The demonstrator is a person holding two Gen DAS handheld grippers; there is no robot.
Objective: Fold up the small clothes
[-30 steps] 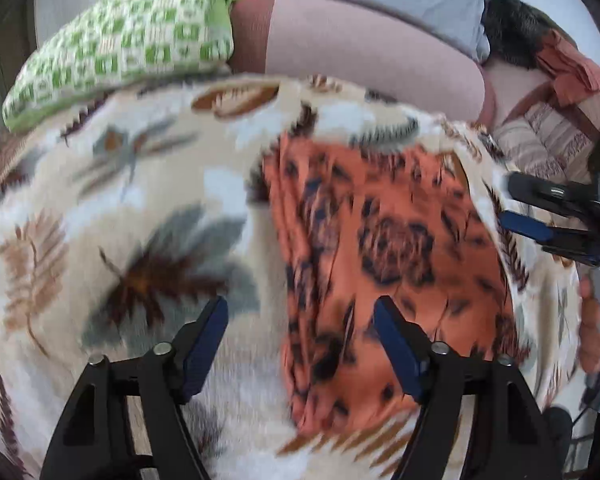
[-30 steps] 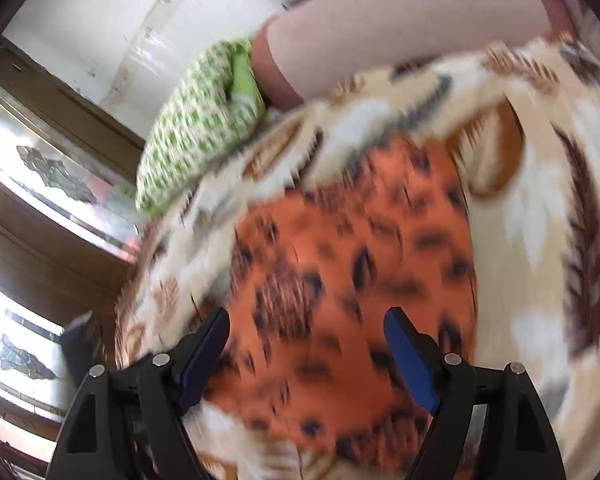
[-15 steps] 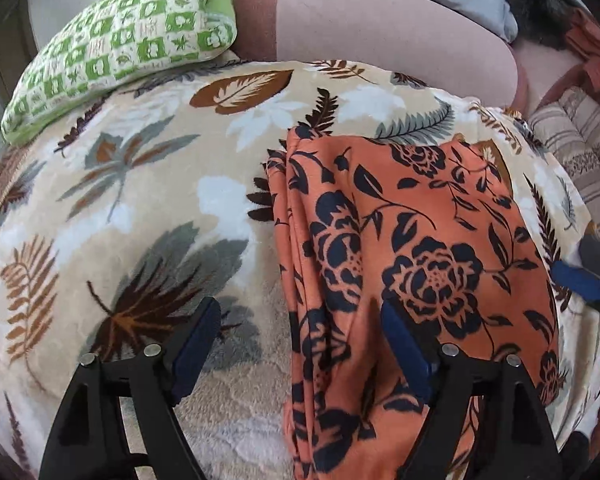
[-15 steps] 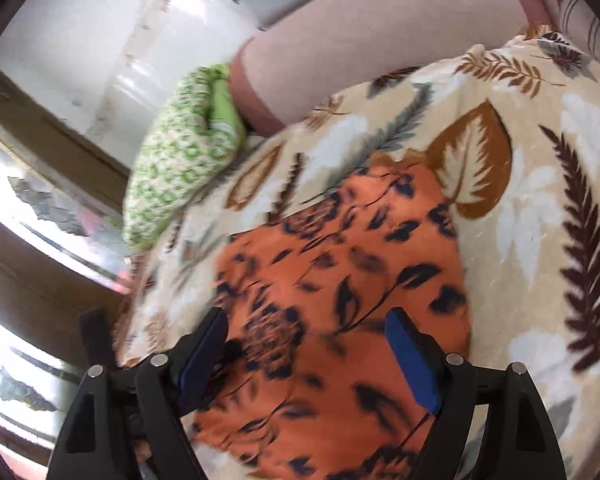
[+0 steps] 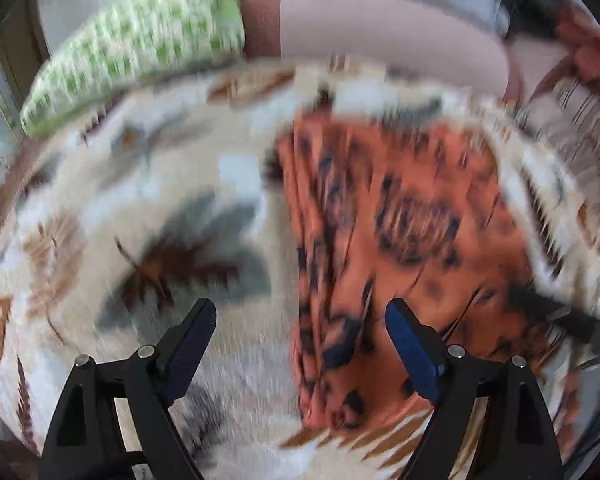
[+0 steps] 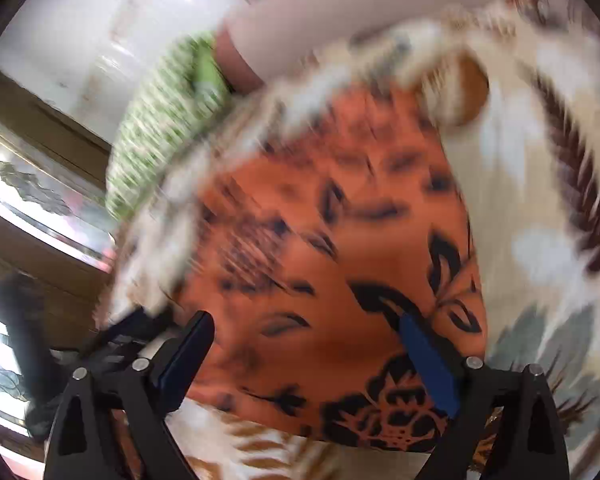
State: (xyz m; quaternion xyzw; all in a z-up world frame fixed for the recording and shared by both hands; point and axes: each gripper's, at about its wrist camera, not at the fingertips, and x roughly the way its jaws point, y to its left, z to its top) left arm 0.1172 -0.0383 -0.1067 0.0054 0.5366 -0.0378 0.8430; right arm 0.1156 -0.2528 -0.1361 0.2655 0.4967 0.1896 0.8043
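An orange cloth with a dark floral print [image 5: 400, 248] lies folded flat on a cream leaf-patterned blanket [image 5: 148, 216]. My left gripper [image 5: 300, 320] is open and empty, hovering over the cloth's left near edge. My right gripper [image 6: 304, 328] is open and empty, low over the cloth [image 6: 340, 240] near its front edge. The right gripper's dark fingers [image 5: 548, 312] show at the right edge of the left wrist view. Both views are motion-blurred.
A green-and-white patterned pillow [image 5: 140, 48] lies at the back left of the bed, and it also shows in the right wrist view [image 6: 168, 120]. A pink headboard or bolster [image 5: 380, 40] runs along the back. Striped fabric [image 5: 580, 132] lies at the right. Wooden window frames [image 6: 40, 200] stand at left.
Both grippers have moved quickly, blurring the views. The right gripper has dropped closer to the cloth's near edge. The left gripper has pulled back slightly. Both stay open.
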